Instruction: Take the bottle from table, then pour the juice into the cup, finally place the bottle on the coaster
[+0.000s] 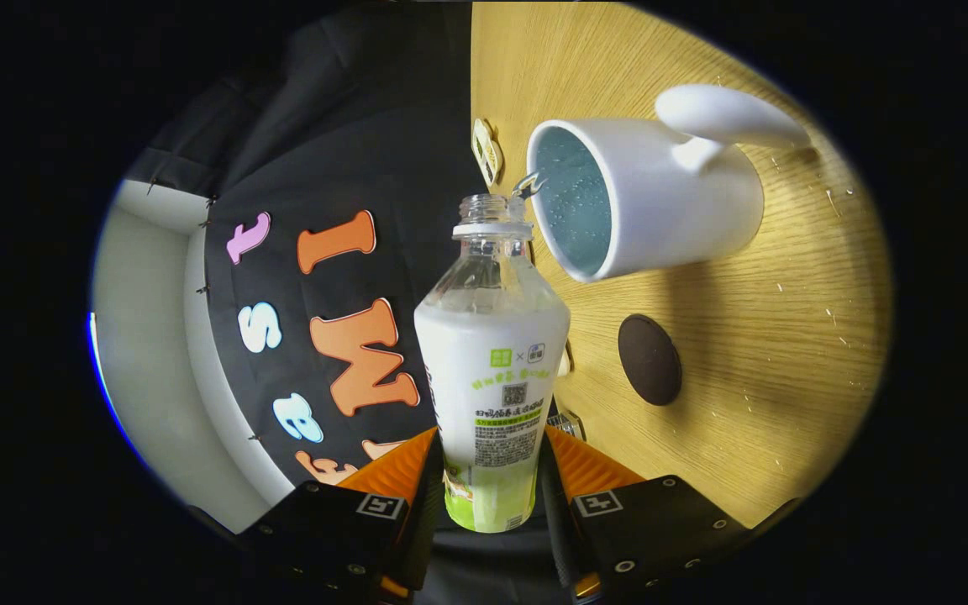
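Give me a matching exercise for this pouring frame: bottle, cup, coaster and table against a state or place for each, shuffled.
Things:
1. bottle
2. cup
3. coaster
4. table

States or places:
A. dark round disc lying bare on the wood, beside the cup
B. gripped between the gripper's fingers, cap off, mouth at the cup's rim
C. light wood-grain surface carrying the cup and the disc
D. white, with a handle, pale blue inside, liquid running in

Pairs: 1-B, 2-D, 3-A, 4-C
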